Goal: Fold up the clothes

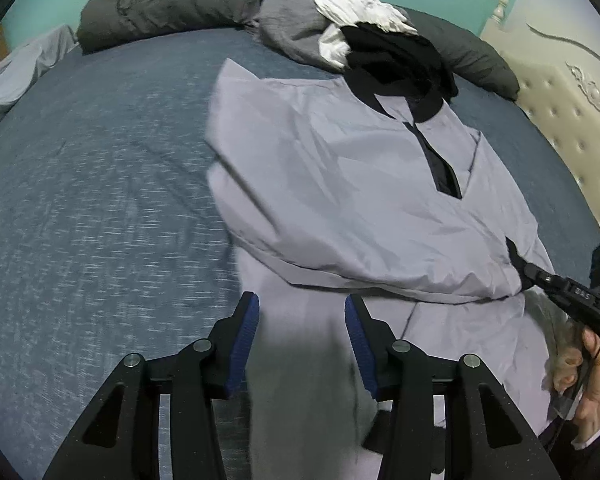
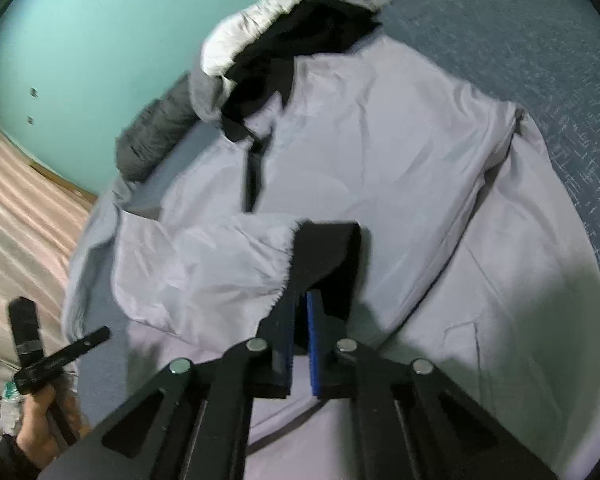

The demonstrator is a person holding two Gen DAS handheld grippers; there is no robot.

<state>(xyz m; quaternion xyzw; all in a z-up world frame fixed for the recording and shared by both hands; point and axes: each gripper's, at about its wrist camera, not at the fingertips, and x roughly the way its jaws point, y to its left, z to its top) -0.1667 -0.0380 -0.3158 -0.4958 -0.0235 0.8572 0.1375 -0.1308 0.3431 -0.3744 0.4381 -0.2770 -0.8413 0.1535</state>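
Left wrist view: the left gripper point(image 1: 302, 334) hovers with its jaws wide apart and nothing between the blue pads point(image 1: 244, 344); it sits over the lower hem area of a light grey jacket point(image 1: 340, 184) spread flat on a blue-grey bedspread point(image 1: 100, 184). The jacket extends forward and to the right of this gripper, its black collar point(image 1: 400, 92) pointing toward a pile of clothes point(image 1: 356, 20) of white, grey and black fabric at the far edge of the bed. A dark grey rolled duvet point(image 1: 160, 4) lies along that same edge, and a tufted cream headboard point(image 1: 572, 128) stands at the right. One sleeve is folded across the jacket body, and its black cuff point(image 1: 518, 262) is clamped at the right edge of the frame by the right gripper point(image 1: 528, 270), which a hand point(image 1: 592, 380) holds. Right wrist view: the right gripper point(image 2: 300, 300) has its jaws nearly closed, pinching the black cuff point(image 2: 328, 256) between its fingers point(image 2: 314, 344); the gathered sleeve point(image 2: 204, 268) trails to the left of the cuff, lying over the jacket point(image 2: 400, 152) body. The left gripper's handle and the other hand point(image 2: 40, 420) appear at the lower left, beside the bed edge.
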